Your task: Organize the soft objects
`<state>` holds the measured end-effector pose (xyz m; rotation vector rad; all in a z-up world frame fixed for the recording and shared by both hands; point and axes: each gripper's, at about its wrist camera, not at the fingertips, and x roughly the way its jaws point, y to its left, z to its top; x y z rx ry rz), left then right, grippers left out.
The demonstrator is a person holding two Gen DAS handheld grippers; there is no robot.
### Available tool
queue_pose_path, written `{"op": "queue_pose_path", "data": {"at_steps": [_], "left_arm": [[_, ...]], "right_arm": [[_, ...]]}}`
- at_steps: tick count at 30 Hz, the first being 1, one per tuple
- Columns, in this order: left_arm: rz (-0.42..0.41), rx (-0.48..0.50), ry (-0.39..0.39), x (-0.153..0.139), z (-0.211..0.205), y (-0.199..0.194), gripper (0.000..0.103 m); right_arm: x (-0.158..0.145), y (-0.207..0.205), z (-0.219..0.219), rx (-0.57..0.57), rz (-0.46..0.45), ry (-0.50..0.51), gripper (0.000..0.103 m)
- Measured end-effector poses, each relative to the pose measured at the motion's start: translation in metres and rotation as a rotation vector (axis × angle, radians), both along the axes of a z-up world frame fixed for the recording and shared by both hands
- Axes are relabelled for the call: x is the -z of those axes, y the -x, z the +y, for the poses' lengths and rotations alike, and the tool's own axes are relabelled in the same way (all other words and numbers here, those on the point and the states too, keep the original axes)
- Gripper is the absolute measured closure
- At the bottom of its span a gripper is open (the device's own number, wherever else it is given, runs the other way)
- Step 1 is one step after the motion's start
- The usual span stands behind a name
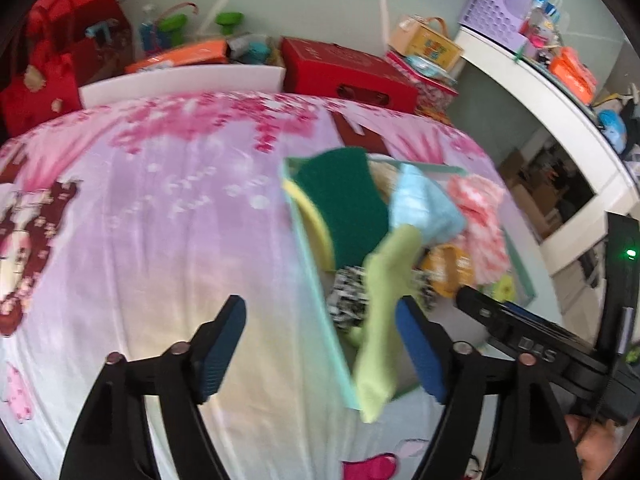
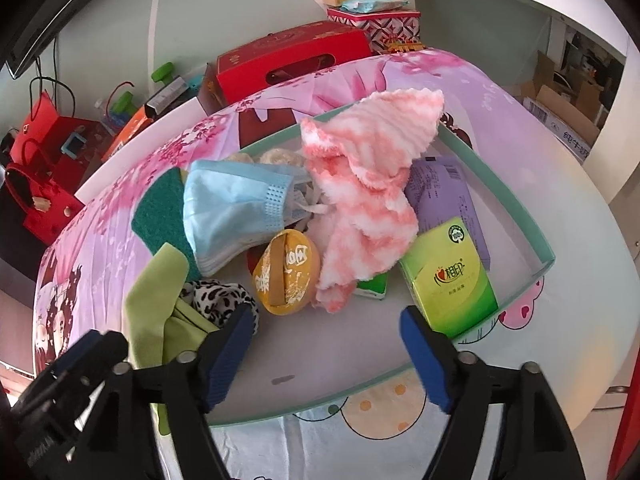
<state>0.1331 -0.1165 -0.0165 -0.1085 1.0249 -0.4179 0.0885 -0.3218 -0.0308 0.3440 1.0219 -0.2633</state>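
Tray [image 2: 516,216] on bed holds soft items; green cloth [image 1: 384,320] is draped over its 9 o'clock rim. Both tools, left [image 1: 320,356] and right [image 2: 328,356], are spread, empty. Cloth is best pinched mid-fold and tucked inside.

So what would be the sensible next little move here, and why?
Probably tuck the light green cloth fully into the teal-rimmed tray: it hangs over the tray's near-left rim, while the pink towel and the rest lie inside. Both sets of jaws stand open and empty, so either could take it.
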Motion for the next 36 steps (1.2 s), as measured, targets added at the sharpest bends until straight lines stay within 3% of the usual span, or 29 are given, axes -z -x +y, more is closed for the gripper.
{"op": "queue_pose_path", "data": {"at_steps": [5,7,11,26,32,36], "left_arm": [[-0.044,-0.082,-0.069,0.002,0.020,-0.003,0.006],[-0.056,-0.108,-0.081,0.003,0.028,-0.002,0.006],[-0.077,-0.159,-0.149,0.006,0.040,-0.001,0.005],[-0.091,-0.221,-0.217,0.007,0.061,0.015,0.006],[-0.073,-0.299,-0.357,0.014,0.067,0.022,0.006],[-0.057,-0.298,-0.362,0.017,0.071,0.025,0.005]], "right_arm": [[0.001,0.002,0.008,-0.022,-0.007,0.022,0.007],[0.001,0.002,0.012,-0.034,-0.005,0.043,0.001],[-0.002,0.003,0.020,-0.059,-0.014,0.053,0.001],[-0.005,0.010,0.051,-0.134,-0.025,0.094,0.001],[-0.007,0.011,0.063,-0.169,-0.029,0.103,0.001],[-0.008,0.011,0.066,-0.181,-0.032,0.109,0.001]]}}
